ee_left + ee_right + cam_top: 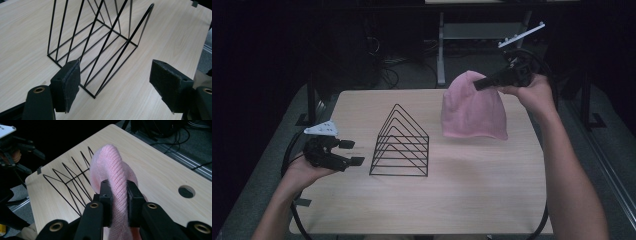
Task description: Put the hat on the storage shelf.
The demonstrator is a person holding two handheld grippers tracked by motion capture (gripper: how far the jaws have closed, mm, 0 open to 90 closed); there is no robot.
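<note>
Two grippers over a light wood table [472, 200]. Nearest, at the table's left edge in the high view, the left gripper [354, 152] is held in the person's left hand [304, 172], jaws spread wide with nothing between them, pointing toward the black wire rack [400, 142]. In the left gripper view the rack stands just past the two pads [68, 82], apart from them, upright on the table.

Further back and to the right, the right gripper [477, 85] sits in the right hand [534, 92], raised above the table. Its jaws are nearly closed, pinching the pink knit hat [472, 107] at its crown. The hat hangs down from that grip, its brim low near the tabletop, right of the rack and clear of it. The right gripper view shows knit fabric squeezed between both pads [107, 202].
</note>
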